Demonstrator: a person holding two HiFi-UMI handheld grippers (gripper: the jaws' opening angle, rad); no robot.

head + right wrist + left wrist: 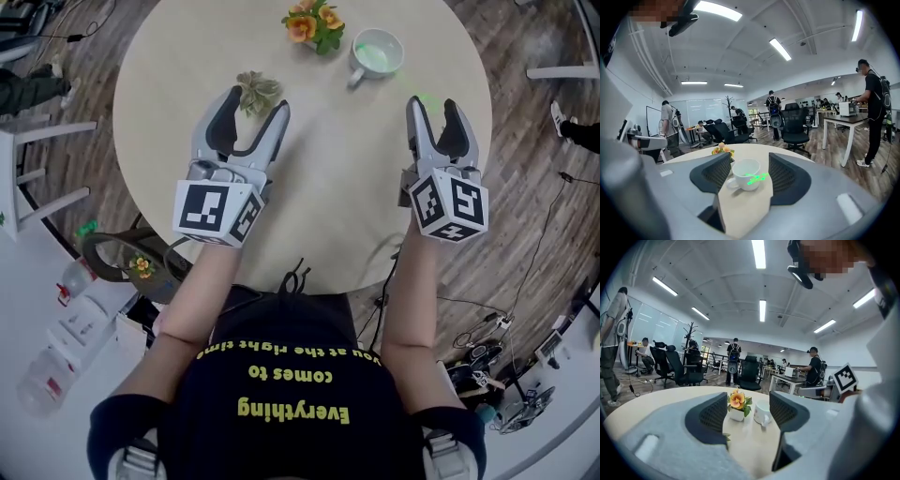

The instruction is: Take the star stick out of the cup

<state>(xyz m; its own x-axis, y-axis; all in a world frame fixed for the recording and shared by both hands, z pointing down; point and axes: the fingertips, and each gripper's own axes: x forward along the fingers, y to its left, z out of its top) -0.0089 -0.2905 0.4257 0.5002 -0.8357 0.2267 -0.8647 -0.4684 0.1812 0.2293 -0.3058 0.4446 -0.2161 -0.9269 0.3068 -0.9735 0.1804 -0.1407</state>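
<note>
A white cup (378, 53) with a greenish inside stands at the far side of the round table (337, 206). The green star stick (755, 178) shows between my right gripper's jaws, in front of the cup (744, 174). In the head view it is a faint green streak (421, 97) by the left fingertip. No pad presses on it. My right gripper (435, 105) stands open over the table's right side. My left gripper (257, 103) is open and holds nothing, its jaws either side of a small succulent (257, 90).
A pot of orange flowers (314, 22) stands left of the cup and shows ahead in the left gripper view (737, 405). White chairs (37, 159) and a bag (131, 262) stand off the table's left edge. People and office chairs fill the room behind.
</note>
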